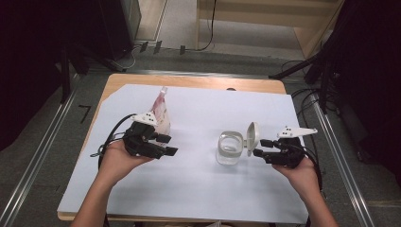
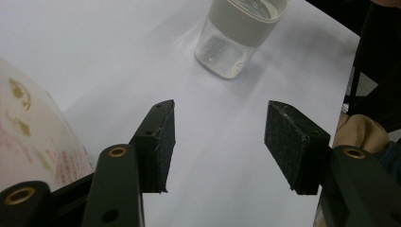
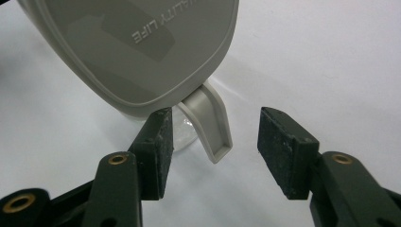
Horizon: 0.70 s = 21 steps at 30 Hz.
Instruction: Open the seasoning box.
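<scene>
A clear square container stands on the white sheet, its grey hinged lid tipped up on its right side. My right gripper is open just right of the lid. In the right gripper view the lid looms close and its tab hangs between my open pads, untouched. My left gripper is open at the left of the sheet, beside a pink printed pouch. The left gripper view has the container ahead of open pads and the pouch at left.
The white sheet covers most of a wooden table. Metal rails run along both sides on the floor. Dark stands and cables sit behind the table's far edge.
</scene>
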### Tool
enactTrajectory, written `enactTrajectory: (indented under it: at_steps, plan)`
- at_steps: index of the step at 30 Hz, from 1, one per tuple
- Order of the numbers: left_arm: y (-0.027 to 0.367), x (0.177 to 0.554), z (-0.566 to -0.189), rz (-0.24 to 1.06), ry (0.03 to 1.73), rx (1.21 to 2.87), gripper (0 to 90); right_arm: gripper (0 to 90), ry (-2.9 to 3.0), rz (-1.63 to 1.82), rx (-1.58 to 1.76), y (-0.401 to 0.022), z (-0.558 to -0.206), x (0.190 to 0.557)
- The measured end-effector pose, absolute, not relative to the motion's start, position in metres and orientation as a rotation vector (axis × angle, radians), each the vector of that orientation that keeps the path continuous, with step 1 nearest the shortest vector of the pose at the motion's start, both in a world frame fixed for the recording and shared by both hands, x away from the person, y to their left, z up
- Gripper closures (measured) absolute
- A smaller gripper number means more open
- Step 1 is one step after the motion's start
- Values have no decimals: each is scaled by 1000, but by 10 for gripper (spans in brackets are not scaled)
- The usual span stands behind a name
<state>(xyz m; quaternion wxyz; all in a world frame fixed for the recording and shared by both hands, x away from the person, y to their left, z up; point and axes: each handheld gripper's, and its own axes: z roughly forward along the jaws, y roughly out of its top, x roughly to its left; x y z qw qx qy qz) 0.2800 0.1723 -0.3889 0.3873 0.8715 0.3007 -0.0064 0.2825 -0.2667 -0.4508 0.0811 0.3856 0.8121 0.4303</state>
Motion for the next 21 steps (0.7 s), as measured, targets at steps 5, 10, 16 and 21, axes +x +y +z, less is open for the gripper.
enactTrajectory:
  at_steps: [5, 10, 16, 21]
  plan:
    - [178, 273, -385, 2, 777, 2229, 443, 467, 2427, 1284, 1154, -268, -451, 283]
    - [190, 266, -378, 17, 794, 2212, 440, 466, 2420, 1287, 1165, -269, -450, 283]
    - [213, 263, -375, 41, 856, 2177, 439, 467, 2419, 1293, 1160, -269, -450, 285]
    - [231, 264, -376, 83, 935, 2146, 436, 466, 2423, 1290, 1157, -268, -450, 285]
